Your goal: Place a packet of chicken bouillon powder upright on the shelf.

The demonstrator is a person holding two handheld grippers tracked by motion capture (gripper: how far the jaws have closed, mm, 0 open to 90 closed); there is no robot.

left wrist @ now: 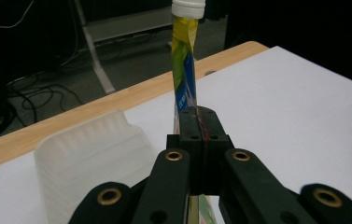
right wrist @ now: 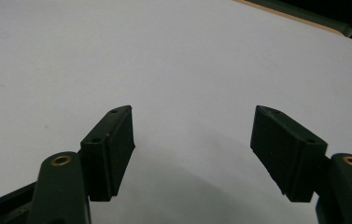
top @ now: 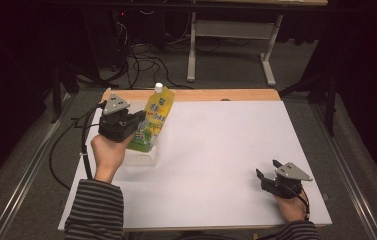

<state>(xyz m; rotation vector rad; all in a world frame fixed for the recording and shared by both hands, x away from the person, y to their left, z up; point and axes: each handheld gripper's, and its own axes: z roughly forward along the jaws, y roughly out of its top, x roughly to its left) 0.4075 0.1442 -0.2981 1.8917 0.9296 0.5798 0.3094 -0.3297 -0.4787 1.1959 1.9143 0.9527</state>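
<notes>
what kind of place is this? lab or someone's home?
Most likely a lab or recording workspace: a white-topped table in a dark room, loose cables on the floor, and a bare bench frame behind it.

Glossy printed plastic pouch point(top: 154, 122) with smooth white plastic cap point(left wrist: 188, 8); beside the pouch, a ribbed translucent plastic tray point(left wrist: 94, 154); matt white tabletop point(top: 216, 150), wood edge.

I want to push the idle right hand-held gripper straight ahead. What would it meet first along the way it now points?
Probably nothing: the right hand-held gripper, jaws open, points over the bare white table, and the way looks free up to the far edge, though depth is unclear.
</notes>
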